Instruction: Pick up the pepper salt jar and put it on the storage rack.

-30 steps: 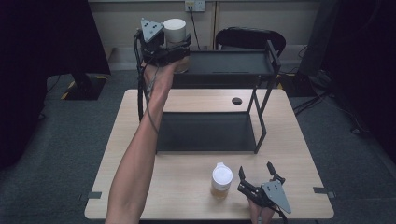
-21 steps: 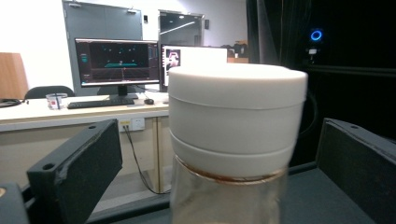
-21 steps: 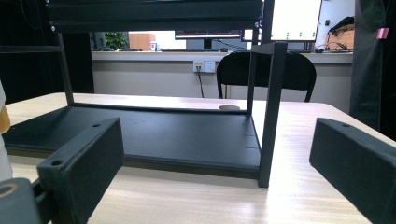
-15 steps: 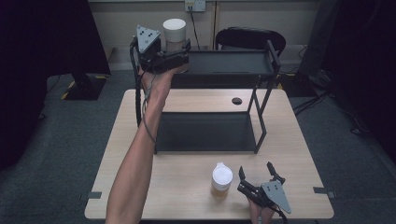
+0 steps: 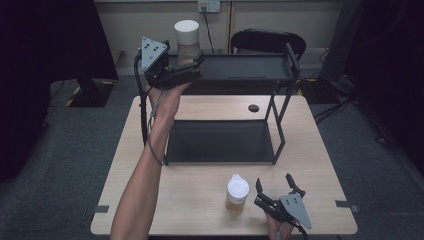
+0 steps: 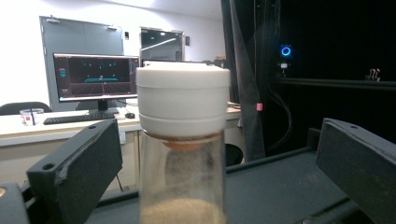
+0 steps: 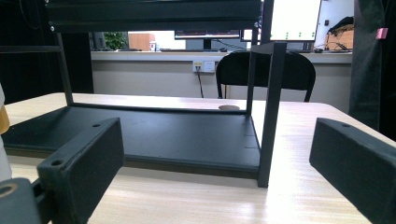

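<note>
A clear jar with a white lid (image 5: 187, 41) stands at the left end of the black rack's top shelf (image 5: 245, 67). My left gripper (image 5: 193, 63) is held up at that shelf, and its jaws have just been opening. In the left gripper view the jar (image 6: 182, 135) stands between the jaws of the left gripper (image 6: 217, 161) with a gap on each side. A second white-lidded jar (image 5: 237, 192) stands on the table near the front. Just right of it my right gripper (image 5: 274, 181) rests open with nothing between its fingers, facing the rack (image 7: 159, 135).
The two-level rack has a lower shelf (image 5: 220, 142) on the wooden table (image 5: 200, 215) and a front right post (image 7: 271, 112). A small dark round spot (image 5: 253, 108) lies on the tabletop behind it. A black chair (image 5: 267, 42) stands beyond the table.
The left gripper's jaws have spread away from the jar, and the hand has sunk slightly and drawn back to the left. The jar stays on the top shelf. The right gripper has not moved.
</note>
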Tool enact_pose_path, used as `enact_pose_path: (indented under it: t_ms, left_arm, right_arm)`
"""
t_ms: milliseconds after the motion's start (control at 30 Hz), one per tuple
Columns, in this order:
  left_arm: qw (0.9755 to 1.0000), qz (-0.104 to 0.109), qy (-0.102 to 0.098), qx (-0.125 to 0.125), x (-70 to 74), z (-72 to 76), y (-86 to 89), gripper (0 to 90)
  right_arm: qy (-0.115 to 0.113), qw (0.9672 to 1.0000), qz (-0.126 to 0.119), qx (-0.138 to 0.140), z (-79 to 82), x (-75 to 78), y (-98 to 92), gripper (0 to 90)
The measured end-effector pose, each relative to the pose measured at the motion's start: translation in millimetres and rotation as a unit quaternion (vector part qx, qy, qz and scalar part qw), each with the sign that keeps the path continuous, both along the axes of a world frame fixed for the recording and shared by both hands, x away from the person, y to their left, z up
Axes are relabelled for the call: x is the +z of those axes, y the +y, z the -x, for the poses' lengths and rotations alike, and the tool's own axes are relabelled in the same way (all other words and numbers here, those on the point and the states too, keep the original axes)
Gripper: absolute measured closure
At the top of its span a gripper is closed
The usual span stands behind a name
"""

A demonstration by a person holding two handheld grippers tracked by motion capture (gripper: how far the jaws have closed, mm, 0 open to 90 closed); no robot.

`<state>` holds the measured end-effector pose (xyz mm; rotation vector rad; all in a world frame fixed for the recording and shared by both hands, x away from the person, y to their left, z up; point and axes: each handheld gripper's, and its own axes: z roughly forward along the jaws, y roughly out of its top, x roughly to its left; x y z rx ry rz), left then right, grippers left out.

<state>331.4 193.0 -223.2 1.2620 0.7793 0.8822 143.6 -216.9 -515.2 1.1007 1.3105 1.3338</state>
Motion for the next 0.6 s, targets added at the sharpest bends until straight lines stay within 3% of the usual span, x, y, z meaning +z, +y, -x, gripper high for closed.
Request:
enact_pose_path:
  t_ms: [600]
  left_arm:
    - [0.9996,0.011,-0.022,-0.014,-35.5,37.2,5.7,0.0]
  right_arm:
    - [0.000,1.0000,0.000,0.000,0.0,0.0,0.1,1.9]
